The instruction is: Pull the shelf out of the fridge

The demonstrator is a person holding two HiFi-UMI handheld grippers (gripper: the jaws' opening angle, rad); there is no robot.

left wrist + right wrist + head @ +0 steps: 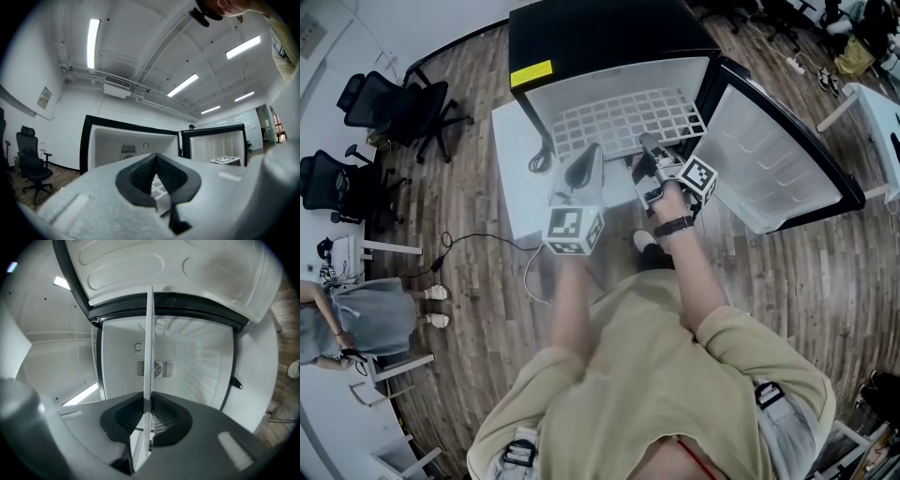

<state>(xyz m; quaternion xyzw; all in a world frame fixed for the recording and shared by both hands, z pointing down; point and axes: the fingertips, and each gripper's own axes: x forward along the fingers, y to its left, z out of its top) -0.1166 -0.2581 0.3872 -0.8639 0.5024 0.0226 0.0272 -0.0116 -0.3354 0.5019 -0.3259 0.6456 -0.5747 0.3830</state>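
Right claw [149,423] clenched on the shelf [149,357] front edge, left claw [157,183] gripping its grid alongside. The shelf runs straight ahead of both claws into the fridge [600,37] — we'd pull straight back.

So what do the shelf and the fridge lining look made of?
The shelf looks like white coated wire or moulded plastic, an open grid of thin bars; can't tell which. The fridge lining is likely white plastic, smooth with moulded ribs.
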